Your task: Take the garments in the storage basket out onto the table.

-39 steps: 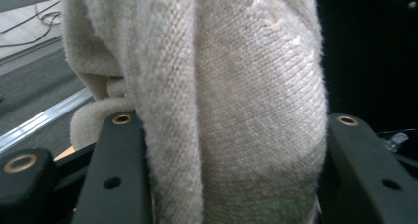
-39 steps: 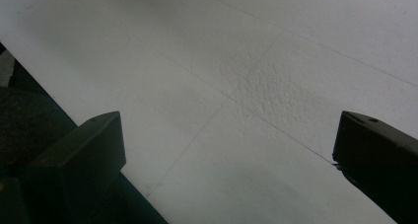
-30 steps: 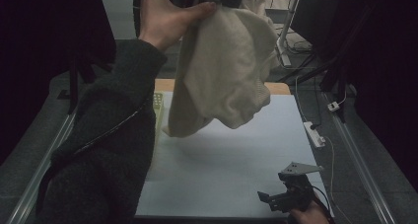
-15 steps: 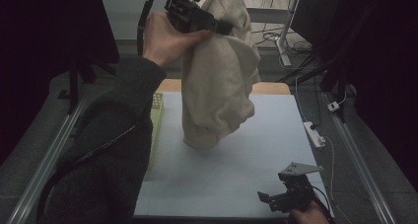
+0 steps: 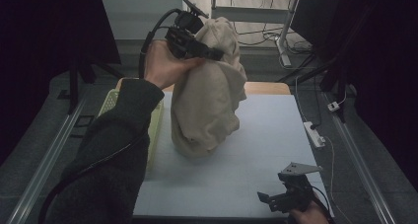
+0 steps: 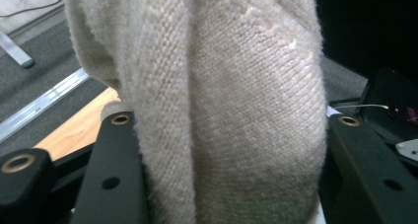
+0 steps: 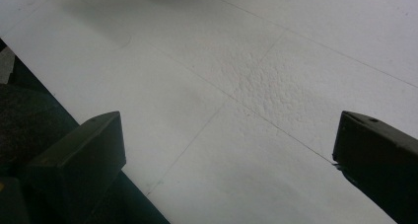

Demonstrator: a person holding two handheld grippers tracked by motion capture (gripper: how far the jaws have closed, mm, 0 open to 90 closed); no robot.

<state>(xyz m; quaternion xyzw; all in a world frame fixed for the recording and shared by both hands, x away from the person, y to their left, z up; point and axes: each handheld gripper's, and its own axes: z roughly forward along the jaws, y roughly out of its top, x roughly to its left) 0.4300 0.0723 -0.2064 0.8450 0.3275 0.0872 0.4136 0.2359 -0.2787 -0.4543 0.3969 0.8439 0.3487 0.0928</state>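
Beige knit garment [image 5: 207, 105] hiding left tongs' [image 5: 209, 49] tips

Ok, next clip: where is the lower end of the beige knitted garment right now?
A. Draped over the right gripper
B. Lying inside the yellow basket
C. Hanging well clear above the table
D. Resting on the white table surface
D: in the high view the beige knitted garment, clamped at its top by the left gripper, bunches with its bottom on the white table surface, beside the yellow basket.
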